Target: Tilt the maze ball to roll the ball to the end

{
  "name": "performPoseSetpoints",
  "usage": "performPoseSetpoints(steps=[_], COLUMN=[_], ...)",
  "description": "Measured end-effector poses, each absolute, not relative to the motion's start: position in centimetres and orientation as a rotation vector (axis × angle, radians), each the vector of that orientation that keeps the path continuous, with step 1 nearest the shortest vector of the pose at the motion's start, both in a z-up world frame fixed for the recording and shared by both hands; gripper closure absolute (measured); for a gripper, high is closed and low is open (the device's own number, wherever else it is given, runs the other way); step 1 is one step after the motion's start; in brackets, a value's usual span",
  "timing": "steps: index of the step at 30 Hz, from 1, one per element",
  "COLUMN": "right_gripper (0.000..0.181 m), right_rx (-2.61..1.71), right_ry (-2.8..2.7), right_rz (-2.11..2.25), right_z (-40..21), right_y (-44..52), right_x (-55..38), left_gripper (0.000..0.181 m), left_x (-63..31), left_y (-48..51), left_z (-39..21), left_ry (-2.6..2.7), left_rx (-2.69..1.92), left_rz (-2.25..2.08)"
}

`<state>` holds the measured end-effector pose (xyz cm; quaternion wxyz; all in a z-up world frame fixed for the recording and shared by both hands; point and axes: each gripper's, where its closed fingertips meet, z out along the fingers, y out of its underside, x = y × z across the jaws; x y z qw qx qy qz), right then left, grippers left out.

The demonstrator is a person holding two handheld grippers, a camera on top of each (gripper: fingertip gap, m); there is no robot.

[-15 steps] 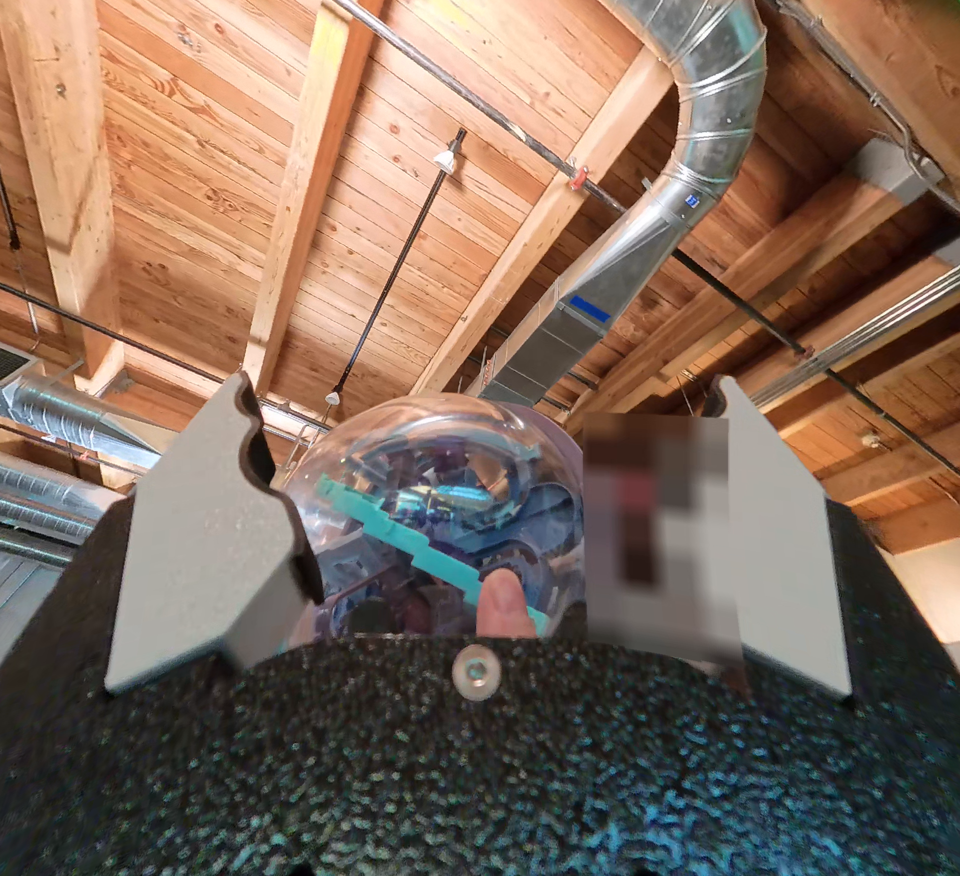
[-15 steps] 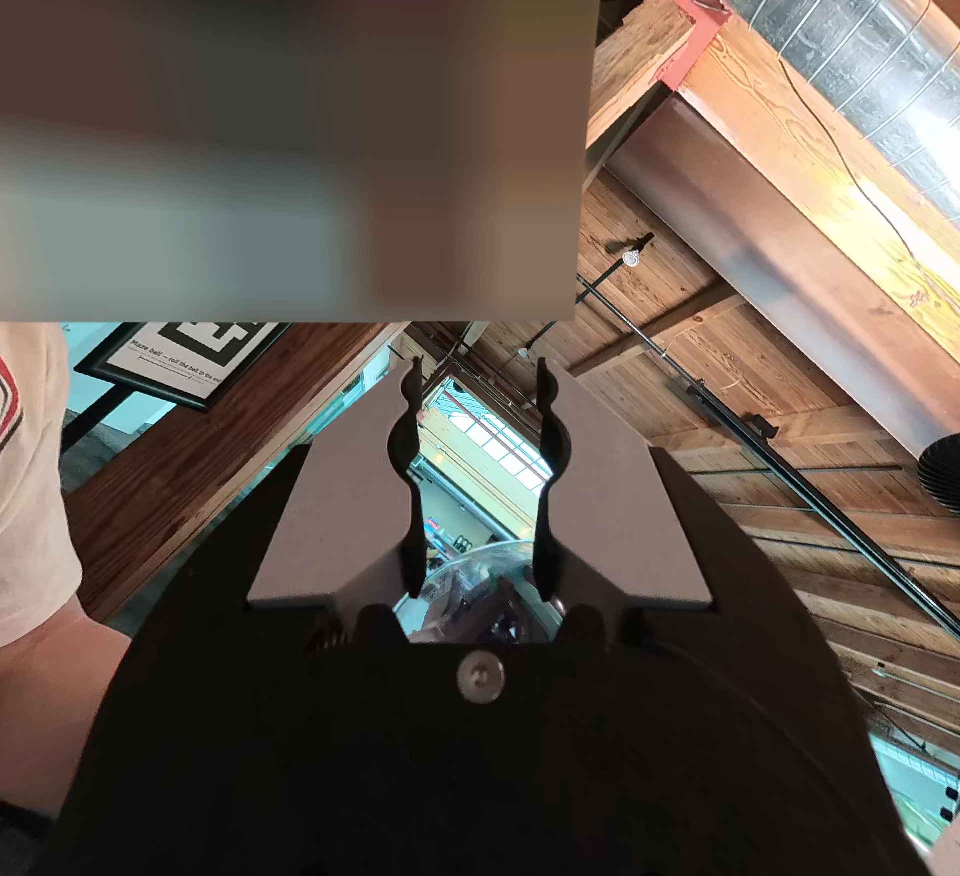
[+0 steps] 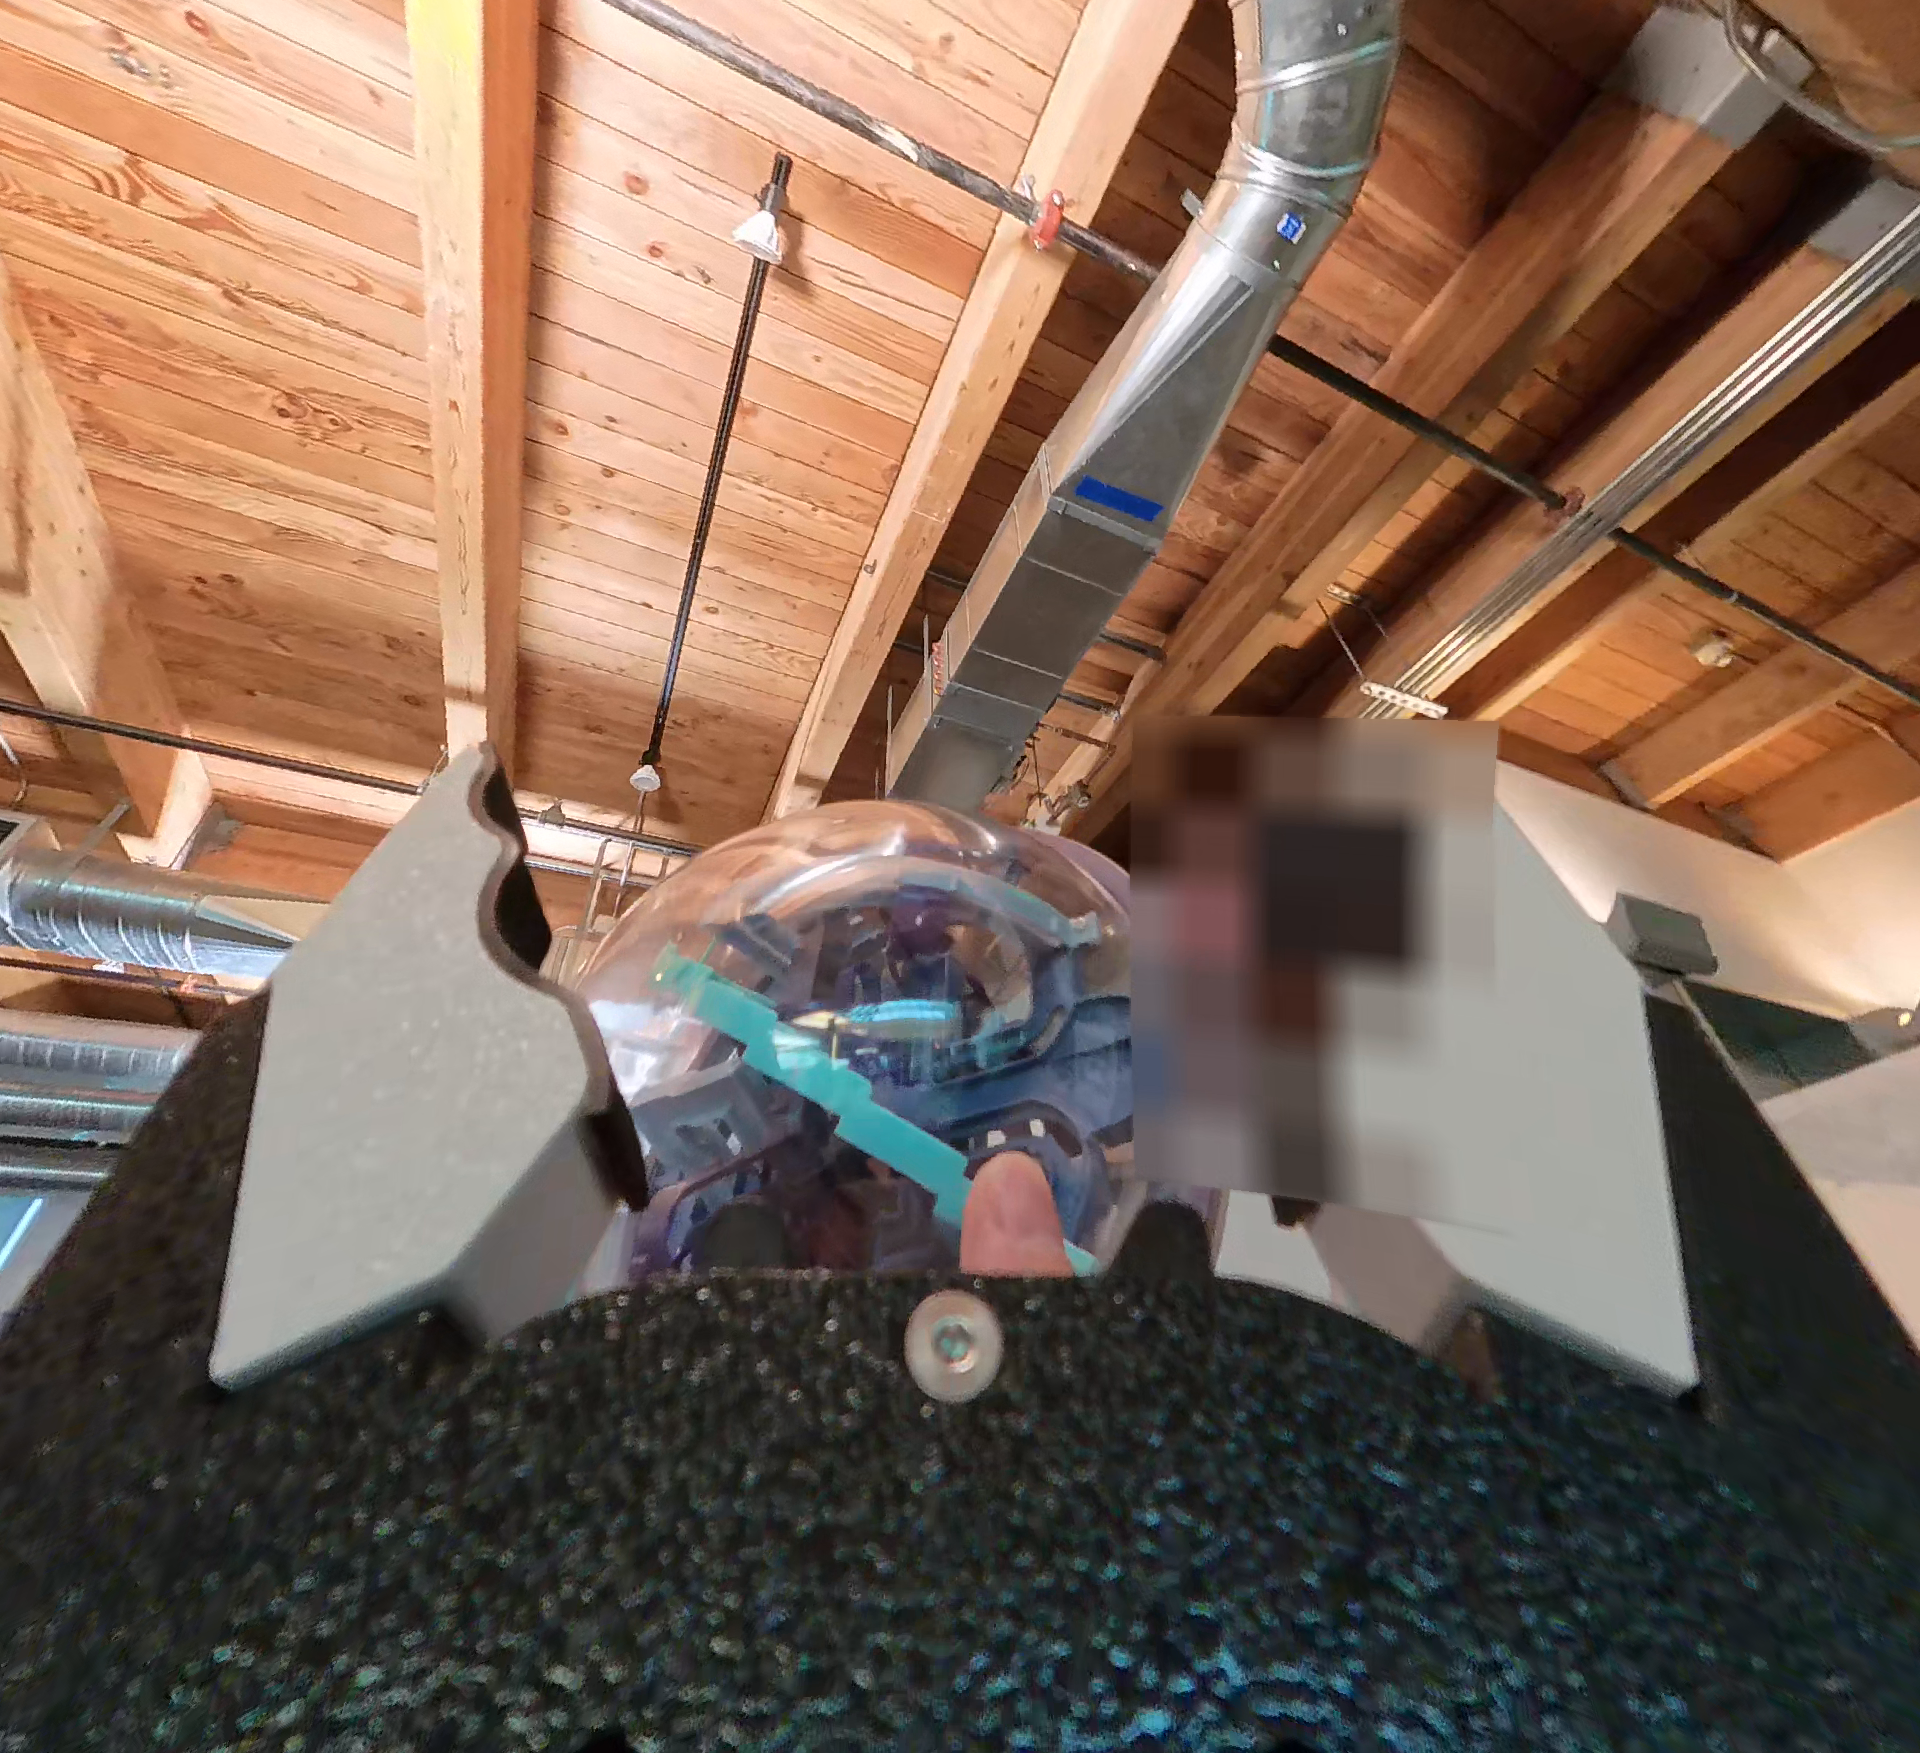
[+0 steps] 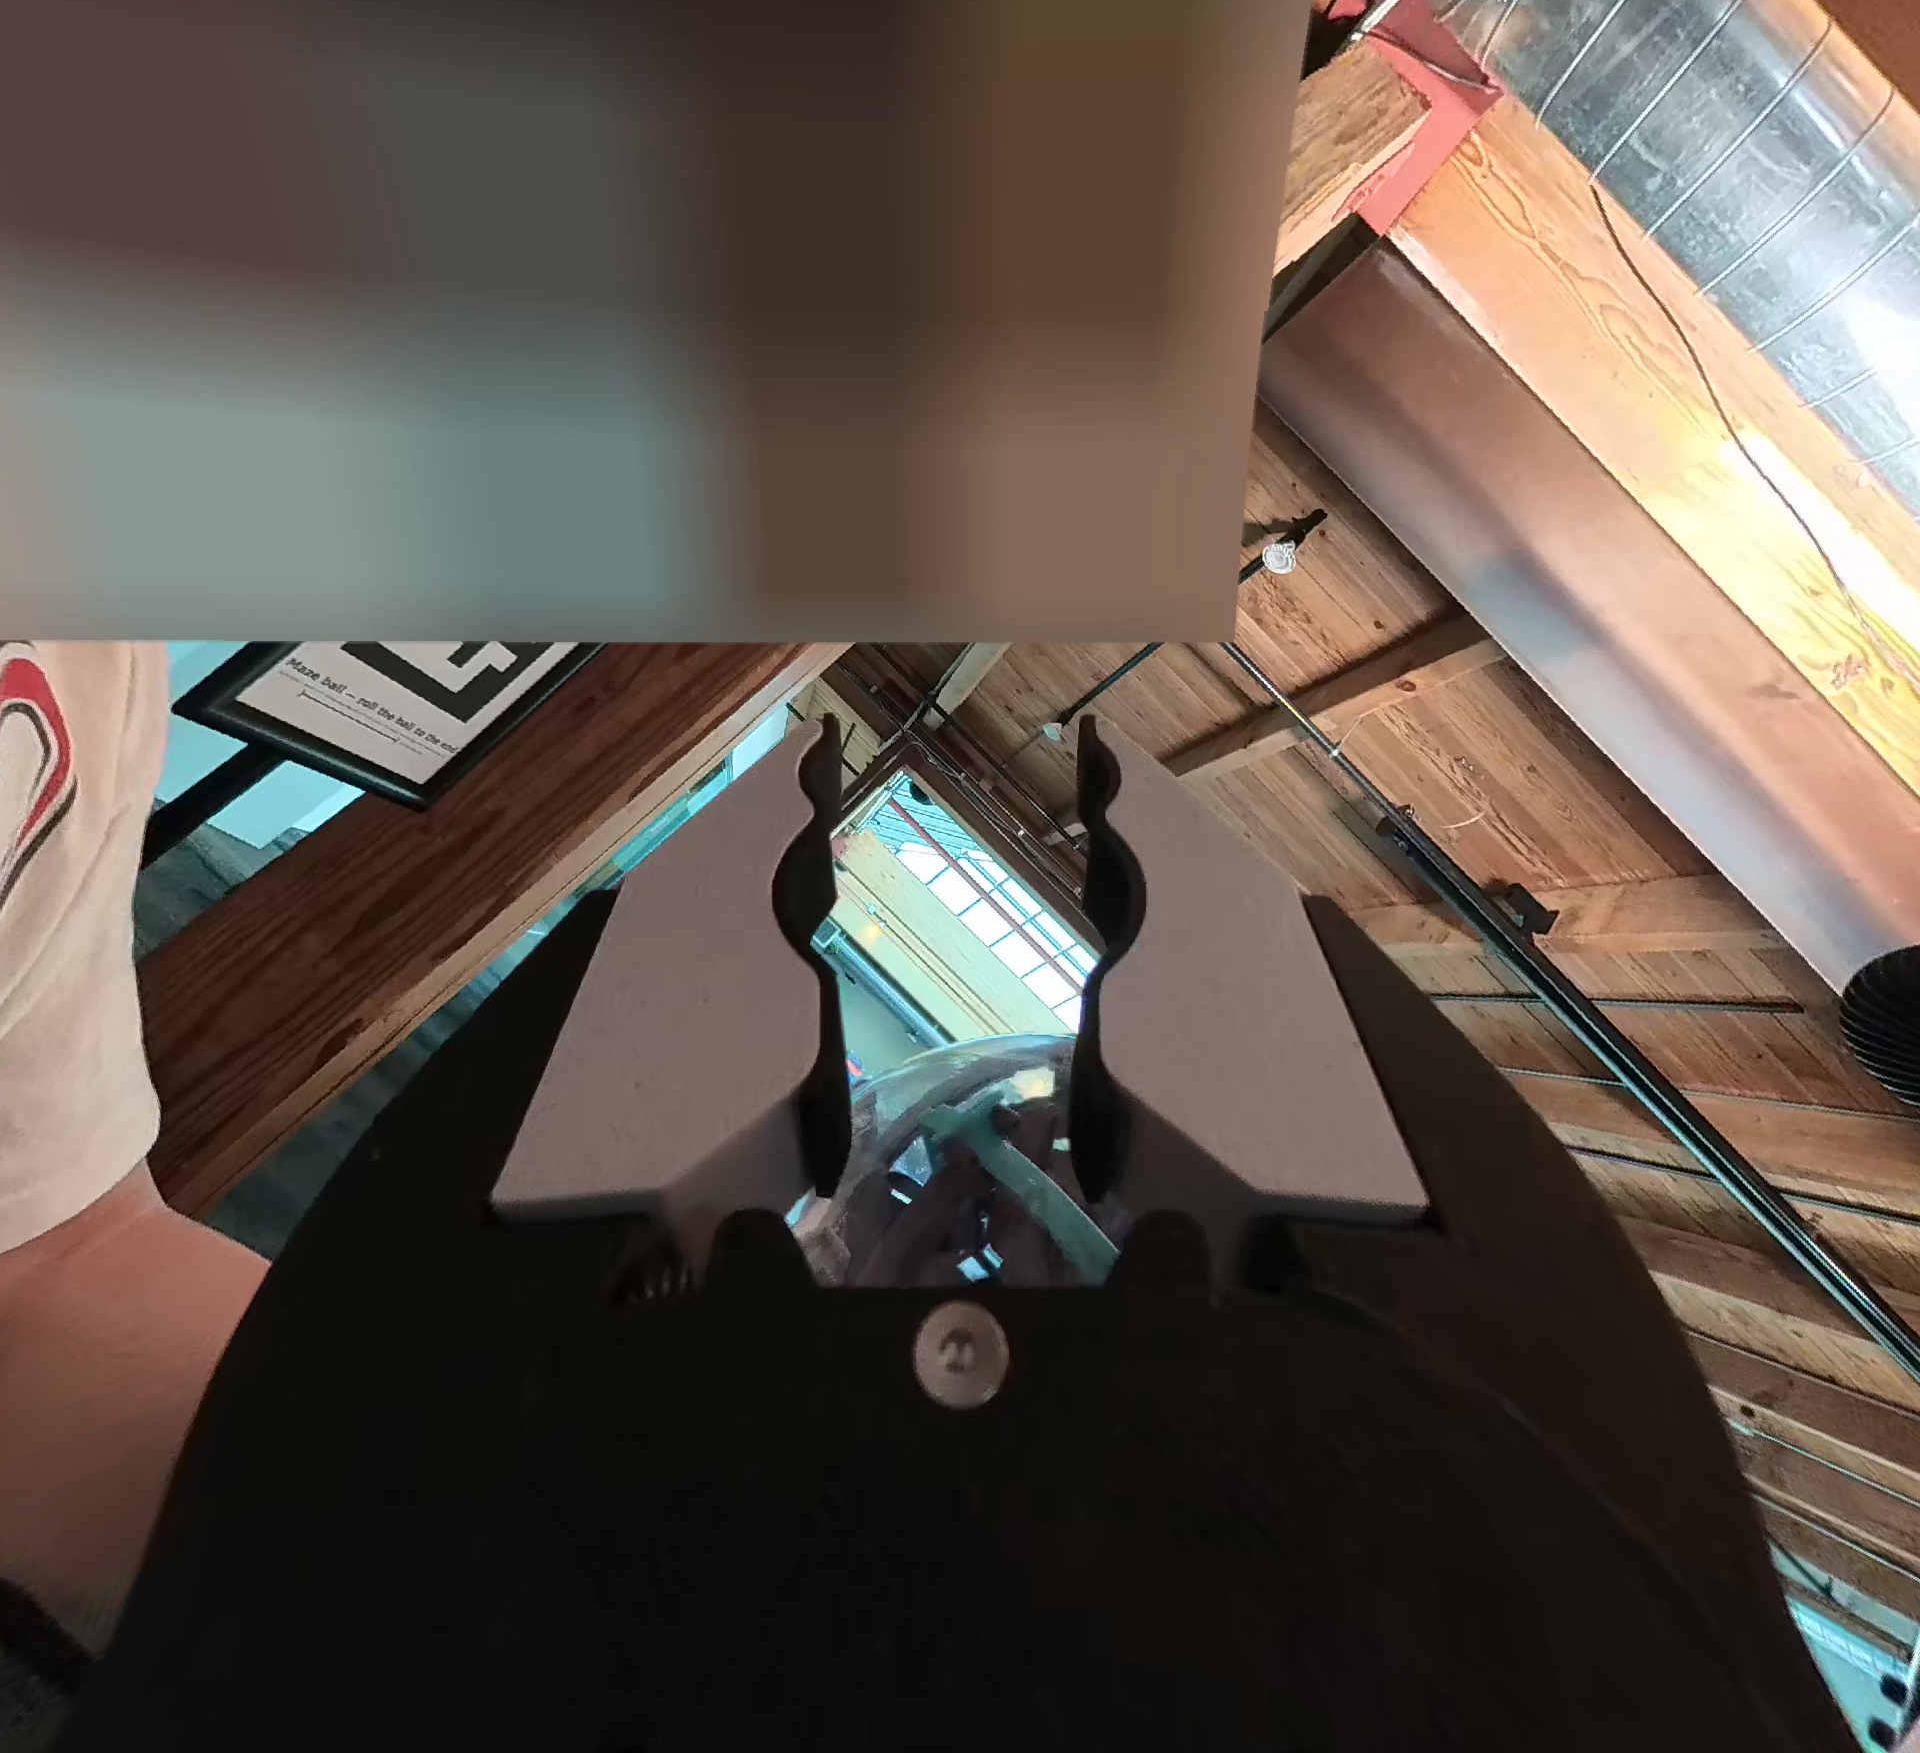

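Wooden ceiling beams and a silver duct (image 3: 1288, 93) fill the background above the maze ball (image 3: 862, 1007). It sits low between the left gripper (image 3: 997, 955), whose jaws gape wide around the clear sphere. The right gripper (image 4: 956, 965), jaws narrowly parted and holding nothing, points past the sphere's top; which lies nearer I cannot tell.

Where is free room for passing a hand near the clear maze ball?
Free: above the clear plastic maze ball, toward the wooden ceiling. Crowded: the finger of the left gripper beside it, a fingertip at its lower edge, the narrow gap of the right gripper.
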<state>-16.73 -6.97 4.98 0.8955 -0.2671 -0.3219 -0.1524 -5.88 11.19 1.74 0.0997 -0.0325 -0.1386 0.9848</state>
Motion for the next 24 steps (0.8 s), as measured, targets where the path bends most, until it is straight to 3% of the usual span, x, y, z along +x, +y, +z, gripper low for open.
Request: performPoseSetpoints(steps=[24], right_gripper=[0.151], right_rx=[-0.542], right_ry=[-0.671], right_rz=[-0.26], right_z=[4.9], right_y=[-7.0], right_x=[-17.7], left_gripper=[0.027], left_x=[-5.0], left_y=[12.0], left_z=[0.4], left_ry=[-0.254], left_rx=[-0.092], left_rz=[2.847])
